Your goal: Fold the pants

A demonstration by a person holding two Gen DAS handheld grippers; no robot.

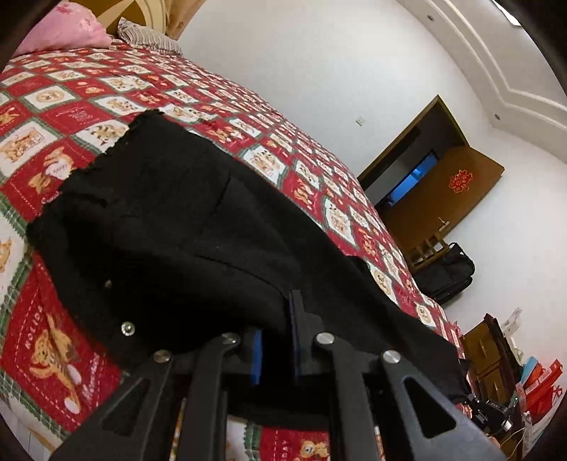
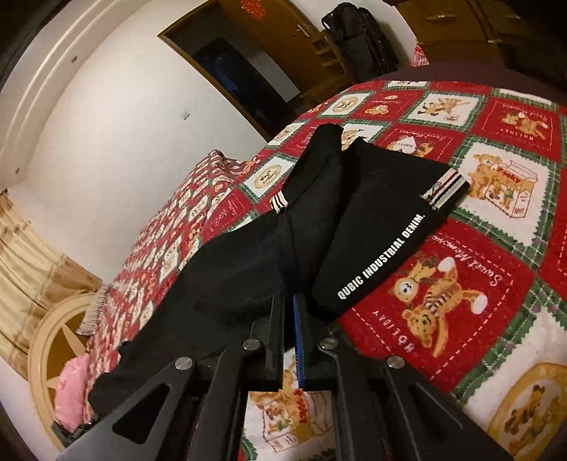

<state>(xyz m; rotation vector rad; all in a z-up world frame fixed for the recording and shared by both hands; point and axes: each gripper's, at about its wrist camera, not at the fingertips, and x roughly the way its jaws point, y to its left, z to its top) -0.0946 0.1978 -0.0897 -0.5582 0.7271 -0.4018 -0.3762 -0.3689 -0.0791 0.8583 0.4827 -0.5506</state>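
Black pants point(image 1: 170, 227) lie on a red bear-patterned bedspread point(image 1: 53, 117). In the left wrist view my left gripper point(image 1: 280, 312) is shut on a fold of the black cloth, with a metal button point(image 1: 127, 328) showing nearby. In the right wrist view the pants point(image 2: 248, 262) stretch across the bed, and a leg printed "QUBIC INDUSTRIAL DENIM." point(image 2: 382, 255) with a striped cuff point(image 2: 446, 191) lies to the right. My right gripper point(image 2: 288, 301) is shut on the pants' edge.
A pink pillow point(image 1: 60, 32) and a striped pillow point(image 1: 149, 37) lie at the bed's head. A wooden door point(image 1: 439, 198), a black bag point(image 1: 446, 273) and wooden furniture point(image 1: 485, 358) stand past the bed's far side. The bedspread point(image 2: 496, 248) shows bare at right.
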